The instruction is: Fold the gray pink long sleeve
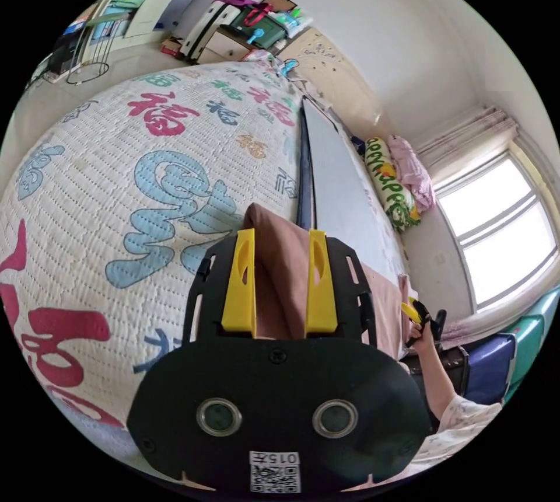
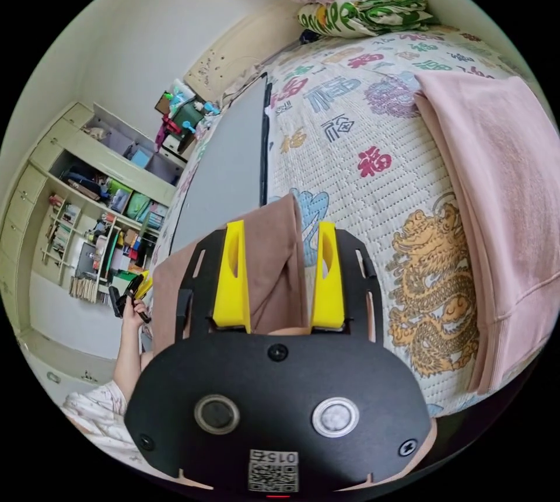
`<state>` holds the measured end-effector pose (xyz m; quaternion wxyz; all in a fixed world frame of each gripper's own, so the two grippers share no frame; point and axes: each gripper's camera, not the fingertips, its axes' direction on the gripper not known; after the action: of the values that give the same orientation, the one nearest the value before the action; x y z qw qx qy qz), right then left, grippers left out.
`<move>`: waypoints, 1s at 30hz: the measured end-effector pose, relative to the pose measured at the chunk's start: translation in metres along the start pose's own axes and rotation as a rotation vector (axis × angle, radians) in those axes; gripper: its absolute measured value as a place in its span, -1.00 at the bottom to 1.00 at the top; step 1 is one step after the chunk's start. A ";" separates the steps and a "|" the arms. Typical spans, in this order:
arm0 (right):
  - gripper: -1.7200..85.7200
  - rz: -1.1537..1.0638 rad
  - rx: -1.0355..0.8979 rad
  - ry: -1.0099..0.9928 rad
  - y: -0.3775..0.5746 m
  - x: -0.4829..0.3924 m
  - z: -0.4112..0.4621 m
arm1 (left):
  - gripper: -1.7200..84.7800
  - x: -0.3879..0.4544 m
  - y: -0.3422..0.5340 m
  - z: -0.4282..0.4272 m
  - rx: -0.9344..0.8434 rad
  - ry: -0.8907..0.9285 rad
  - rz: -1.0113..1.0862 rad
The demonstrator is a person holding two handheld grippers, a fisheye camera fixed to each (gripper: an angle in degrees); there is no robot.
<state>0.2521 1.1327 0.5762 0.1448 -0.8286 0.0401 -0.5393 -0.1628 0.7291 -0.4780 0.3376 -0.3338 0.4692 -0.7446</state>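
The gray and pink long sleeve (image 1: 338,187) hangs stretched in the air over the bed, its gray side a flat sheet and its dusty pink edge running along the bottom. My left gripper (image 1: 279,236) is shut on one pink corner. At the other end, past a person's forearm, the right gripper (image 1: 415,315) holds the far corner. In the right gripper view the same garment (image 2: 227,169) spans from my right gripper (image 2: 279,227), shut on bunched pink fabric, to the left gripper (image 2: 135,292) at the far end.
The bed's white quilt (image 2: 361,134) with coloured characters lies under the garment. A folded pink garment (image 2: 501,187) rests on it near the edge. Rolled bedding (image 2: 361,6) sits at the headboard. Open shelves (image 2: 99,187) stand along one wall and a window (image 1: 501,222) along another.
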 end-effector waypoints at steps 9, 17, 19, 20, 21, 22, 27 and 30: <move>-0.82 0.120 -0.101 -0.040 -0.043 0.013 0.062 | -0.84 0.007 -0.016 0.029 -0.112 -0.045 0.087; -0.92 0.001 -0.001 0.049 -0.059 -0.005 0.059 | -0.96 0.011 -0.030 -0.006 -0.002 0.124 0.067; -0.92 -0.015 0.031 0.052 -0.065 -0.011 0.060 | -0.96 0.022 -0.033 -0.015 0.042 0.121 0.078; -0.92 -0.019 0.039 0.052 -0.069 -0.014 0.063 | -0.95 0.027 -0.035 -0.020 0.068 0.120 0.079; -0.91 -0.020 0.040 0.053 -0.071 -0.014 0.066 | -0.95 0.030 -0.037 -0.022 0.079 0.117 0.077; -0.91 -0.012 0.044 0.060 -0.073 -0.013 0.071 | -0.94 0.035 -0.038 -0.024 0.092 0.105 0.075; -0.85 0.005 0.098 -0.007 -0.054 0.010 0.063 | -0.89 0.053 -0.044 -0.016 0.047 0.001 0.072; -0.83 -0.023 0.066 -0.087 -0.018 0.021 0.052 | -0.86 0.070 -0.052 -0.024 0.034 -0.009 0.086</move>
<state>0.3063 1.1555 0.5797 0.1673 -0.8464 0.0064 -0.5056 -0.2310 0.7007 -0.4255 0.3771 -0.3109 0.4688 -0.7357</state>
